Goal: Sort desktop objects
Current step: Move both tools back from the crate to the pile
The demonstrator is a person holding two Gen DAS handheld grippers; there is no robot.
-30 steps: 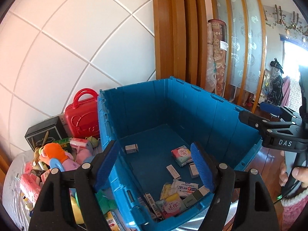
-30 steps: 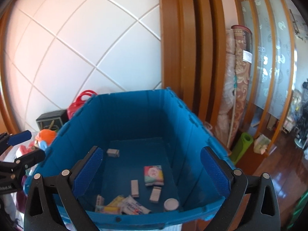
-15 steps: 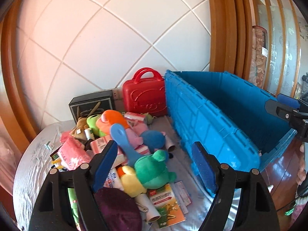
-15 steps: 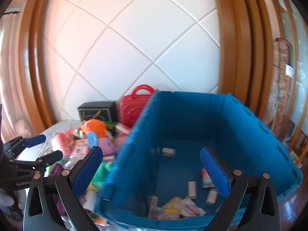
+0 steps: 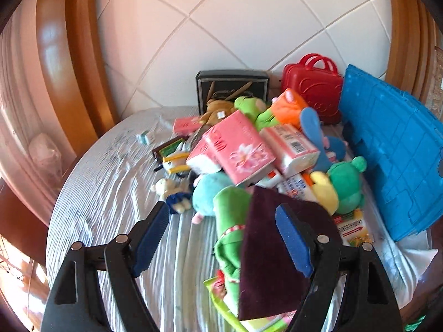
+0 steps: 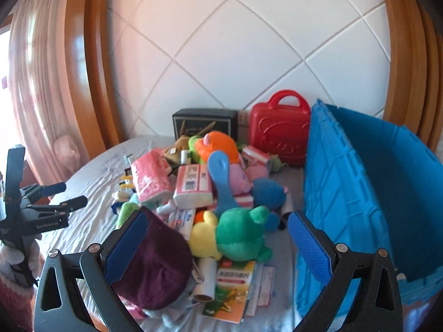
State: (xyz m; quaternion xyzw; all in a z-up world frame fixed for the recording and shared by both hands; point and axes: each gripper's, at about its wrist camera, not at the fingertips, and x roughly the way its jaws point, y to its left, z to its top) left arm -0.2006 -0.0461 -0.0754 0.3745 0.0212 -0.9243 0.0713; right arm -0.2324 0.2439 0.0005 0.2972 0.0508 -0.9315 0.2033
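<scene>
Left gripper point(image 5: 221, 240): fingers spread, empty, above the near edge of the pile beside the blue crate point(image 5: 393, 149). Right gripper point(image 6: 218, 244): fingers spread, empty, over the green plush point(image 6: 241, 232), which lies just left of the crate. Judgement: plush is light, soft, compressible; pinch across its round body. Pink tissue pack point(image 5: 238, 146), further from the crate, is a slick, yielding film; grip its short sides. Purple velvet pouch point(image 6: 155, 265) is limp.
</scene>
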